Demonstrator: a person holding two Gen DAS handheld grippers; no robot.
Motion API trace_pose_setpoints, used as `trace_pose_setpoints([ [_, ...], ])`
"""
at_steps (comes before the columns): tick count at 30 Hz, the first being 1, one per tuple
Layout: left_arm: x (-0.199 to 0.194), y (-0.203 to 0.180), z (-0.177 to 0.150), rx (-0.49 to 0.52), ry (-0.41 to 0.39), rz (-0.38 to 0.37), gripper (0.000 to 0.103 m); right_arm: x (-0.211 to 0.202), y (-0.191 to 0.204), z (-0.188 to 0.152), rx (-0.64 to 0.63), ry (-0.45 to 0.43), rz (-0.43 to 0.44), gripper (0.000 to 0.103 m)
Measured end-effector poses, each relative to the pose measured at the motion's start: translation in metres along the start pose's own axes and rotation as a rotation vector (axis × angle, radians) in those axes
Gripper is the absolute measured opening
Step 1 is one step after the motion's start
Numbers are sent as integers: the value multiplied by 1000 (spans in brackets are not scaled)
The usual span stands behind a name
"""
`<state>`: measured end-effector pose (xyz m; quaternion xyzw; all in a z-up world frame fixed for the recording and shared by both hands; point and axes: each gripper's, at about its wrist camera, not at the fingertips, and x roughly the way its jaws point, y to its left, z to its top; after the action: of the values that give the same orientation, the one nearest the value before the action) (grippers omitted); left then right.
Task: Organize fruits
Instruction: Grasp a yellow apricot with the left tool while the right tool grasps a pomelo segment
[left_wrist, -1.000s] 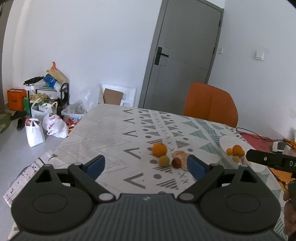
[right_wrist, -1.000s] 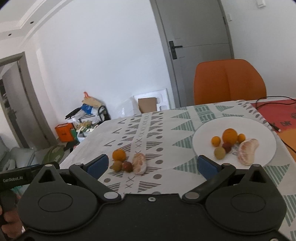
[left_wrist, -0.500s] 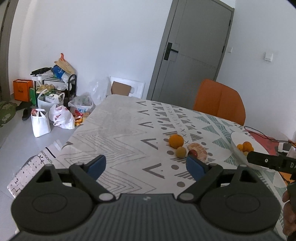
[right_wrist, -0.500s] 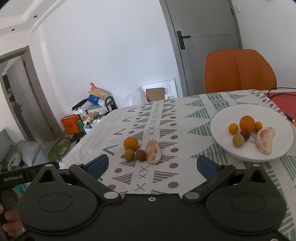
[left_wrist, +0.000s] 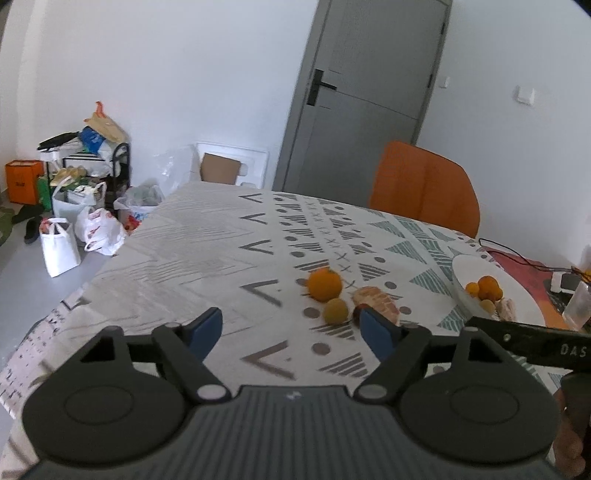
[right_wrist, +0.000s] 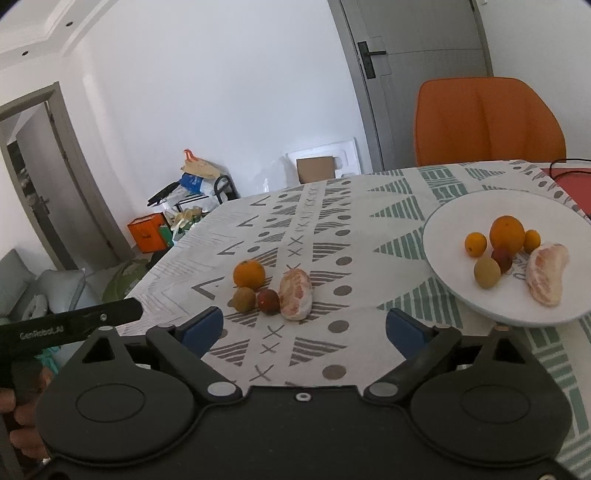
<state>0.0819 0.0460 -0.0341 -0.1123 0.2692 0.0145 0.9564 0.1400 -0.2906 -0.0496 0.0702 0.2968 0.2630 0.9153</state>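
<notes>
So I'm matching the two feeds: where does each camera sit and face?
Left wrist: on the left gripper, facing the loose fruit; right gripper intrudes at right.
Right wrist: on the right gripper, facing fruit and plate; left gripper intrudes at left.
Shared: fruit, plate, chair. Both jaws closing, nothing between.

Soft, even daylight fills both fisheye views, bright on the white walls; shadows under the fruit are faint. Straight lines such as the grey door (left_wrist: 365, 96) bow near the edges, corners vignette dark, and the foreground tablecloth (left_wrist: 192, 258) shows slight blur
</notes>
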Motion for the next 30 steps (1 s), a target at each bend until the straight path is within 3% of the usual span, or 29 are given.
trace_pose_setpoints([
  [3,15,-4,2,6,27,-5,70,10,-6,3,25,22,21,80],
  [5,27,-5,3,3,48,-8,64,16,-11,6,52,31,37,79],
  [12,59,-13,5,8,110,-34,58,40,-21,11,58,68,39,74],
  [24,95,-24,13,29,142,-57,46,69,-29,20,52,106,41,63],
  [26,102,-25,11,24,159,-68,32,74,-28,20,47,112,44,62],
  [30,111,-29,3,42,172,-78,23,84,-27,20,34,125,46,59],
])
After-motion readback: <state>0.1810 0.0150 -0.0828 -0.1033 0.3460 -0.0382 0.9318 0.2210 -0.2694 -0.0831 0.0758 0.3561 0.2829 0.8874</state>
